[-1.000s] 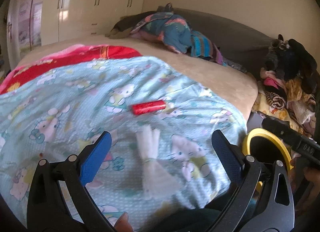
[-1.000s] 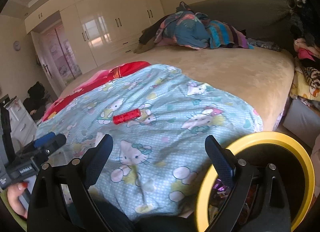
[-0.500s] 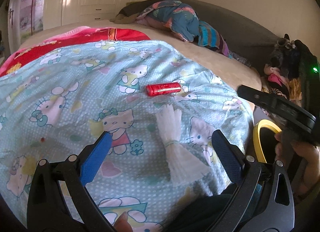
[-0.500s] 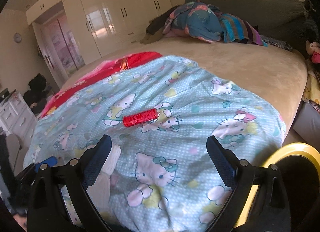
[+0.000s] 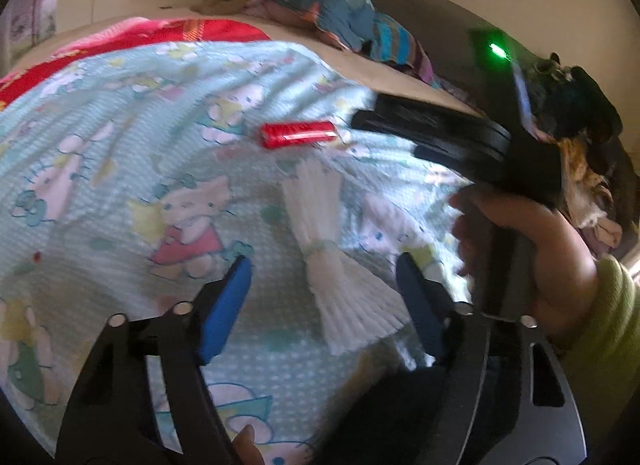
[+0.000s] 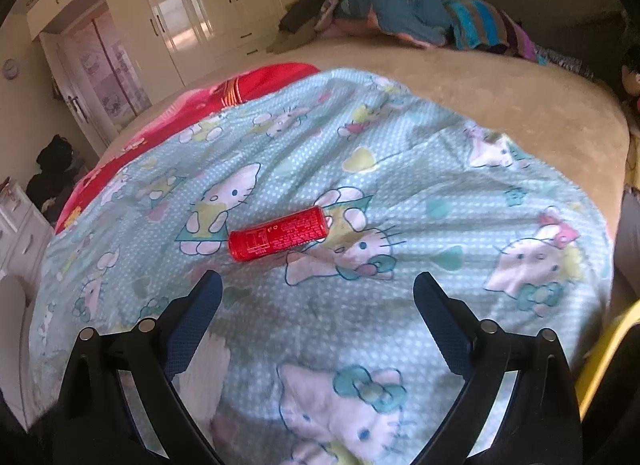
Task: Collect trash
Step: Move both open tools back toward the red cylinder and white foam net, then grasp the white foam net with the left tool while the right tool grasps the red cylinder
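Moved: left gripper (image 5: 322,293) has come lower, jaws closing around white bundle (image 5: 340,277), not touching | right gripper (image 6: 318,305) open, red can (image 6: 280,233) just ahead

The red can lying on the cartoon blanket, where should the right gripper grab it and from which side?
Grip the red can across its middle, coming from above with the open right gripper. It lies on its side, so fingers should straddle its round body.

blurred: right tool (image 5: 436,137) | cut off: yellow rim (image 6: 600,357), right edge | hidden: white bundle (image 6: 214,361) behind finger
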Available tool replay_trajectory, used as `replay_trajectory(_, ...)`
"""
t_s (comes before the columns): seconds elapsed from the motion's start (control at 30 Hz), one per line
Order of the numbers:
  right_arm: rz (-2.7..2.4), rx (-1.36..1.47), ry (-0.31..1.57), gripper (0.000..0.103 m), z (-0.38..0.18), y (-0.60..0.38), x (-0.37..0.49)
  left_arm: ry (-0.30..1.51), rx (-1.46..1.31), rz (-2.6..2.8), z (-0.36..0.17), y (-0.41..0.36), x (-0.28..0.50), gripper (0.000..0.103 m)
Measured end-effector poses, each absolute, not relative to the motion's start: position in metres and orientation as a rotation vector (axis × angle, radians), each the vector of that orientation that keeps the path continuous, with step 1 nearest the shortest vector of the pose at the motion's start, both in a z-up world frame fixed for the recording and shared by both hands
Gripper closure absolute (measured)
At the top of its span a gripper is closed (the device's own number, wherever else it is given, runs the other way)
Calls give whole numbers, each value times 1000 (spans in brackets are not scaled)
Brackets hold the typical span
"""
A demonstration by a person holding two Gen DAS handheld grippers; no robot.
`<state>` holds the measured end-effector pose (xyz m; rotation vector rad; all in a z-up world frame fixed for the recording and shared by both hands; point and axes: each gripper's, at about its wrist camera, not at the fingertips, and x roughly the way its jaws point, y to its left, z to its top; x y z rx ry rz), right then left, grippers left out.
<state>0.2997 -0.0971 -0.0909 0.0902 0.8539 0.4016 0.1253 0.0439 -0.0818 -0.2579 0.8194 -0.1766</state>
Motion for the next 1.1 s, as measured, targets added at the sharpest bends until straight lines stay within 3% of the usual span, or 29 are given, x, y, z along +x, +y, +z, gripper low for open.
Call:
replay_trajectory(0.33, 406, 105, 904, 9, -117, -64, 338, 900, -285, -235, -110, 33, 132, 74)
replay_trajectory(0.67, 403, 258, 1008, 12, -149, -59, 378, 893, -303, -236, -114, 34, 130, 88)
replay_trajectory(0.77, 427, 312, 1013, 30, -151, -62, 386, 888, -310, -227, -114, 37, 131, 88)
replay_trajectory(0.8, 447, 332, 1018, 45, -151, -63, 388, 886, -311, -223, -114, 38, 131, 88)
replay_trajectory(0.83, 470, 362, 1021, 54, -151, -66, 389, 881, -310, -218, -113, 39, 130, 89)
replay_trajectory(0.9, 520, 411, 990, 64, -145, -75, 386, 873, -307, -208, -112, 41, 129, 89)
replay_trajectory(1.1, 610, 378, 885, 70, -113, -90, 357, 843, -308, -183, -102, 45, 125, 89)
